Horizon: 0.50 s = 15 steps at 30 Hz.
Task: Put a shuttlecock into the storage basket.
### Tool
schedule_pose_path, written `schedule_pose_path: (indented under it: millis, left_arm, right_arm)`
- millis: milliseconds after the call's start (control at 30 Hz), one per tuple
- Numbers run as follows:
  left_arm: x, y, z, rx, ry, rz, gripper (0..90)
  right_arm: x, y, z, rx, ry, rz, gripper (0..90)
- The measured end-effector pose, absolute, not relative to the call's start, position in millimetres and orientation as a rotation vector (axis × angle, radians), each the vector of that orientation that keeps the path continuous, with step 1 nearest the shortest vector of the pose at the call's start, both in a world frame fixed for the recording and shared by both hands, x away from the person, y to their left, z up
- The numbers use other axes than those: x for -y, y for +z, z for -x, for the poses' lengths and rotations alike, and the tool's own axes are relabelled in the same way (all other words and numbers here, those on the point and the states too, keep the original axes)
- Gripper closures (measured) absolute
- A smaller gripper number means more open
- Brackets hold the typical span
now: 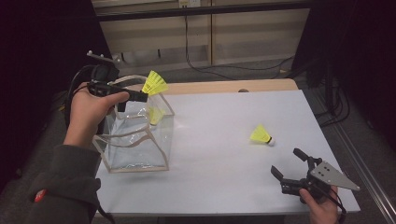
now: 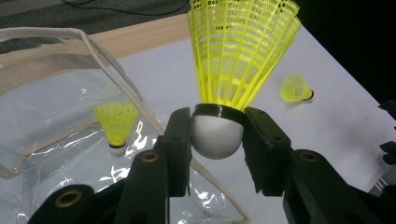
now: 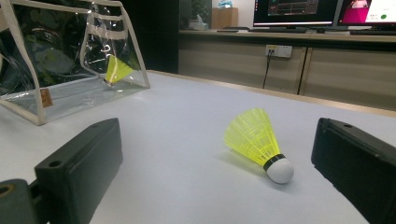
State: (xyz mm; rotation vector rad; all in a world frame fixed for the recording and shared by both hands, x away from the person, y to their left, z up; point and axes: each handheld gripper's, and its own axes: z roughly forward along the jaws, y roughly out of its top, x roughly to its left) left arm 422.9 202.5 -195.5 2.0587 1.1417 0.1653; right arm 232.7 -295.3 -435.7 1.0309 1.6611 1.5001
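White tabletop (image 1: 219, 140) runs from a wooden far edge toward the person, with dark surroundings, pale cabinets and trailing cables beyond it. At the far left, the left gripper (image 1: 140, 96) clamps a yellow shuttlecock (image 1: 154, 83) by its white cork, skirt pointing up, held above the open top of a clear plastic bag (image 1: 135, 149). In the left gripper view the two black jaws press on either side of the round cork (image 2: 215, 136). The bag, trimmed in cream binding, stands upright on the left part of the table; inside it a second yellow shuttlecock (image 1: 155, 115) rests cork-down near its far right corner. Well to the right, a third shuttlecock (image 1: 261, 135) lies on its side on the bare table. Nearer still, at the right near edge, the right gripper (image 1: 288, 163) rests low with its jaws spread wide and nothing between them, aimed at that loose shuttlecock (image 3: 259, 142).
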Motion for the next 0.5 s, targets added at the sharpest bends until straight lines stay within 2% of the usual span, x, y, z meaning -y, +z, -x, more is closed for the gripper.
schedule_pose_path:
  millis: [500]
  left_arm:
    - [-209.5, -199.2, -425.1, -1.169, 0.184, -2.048, 63.2]
  right_arm:
    - [295.1, -435.7, -232.7, -1.664, 1.499, -1.03, 1.9]
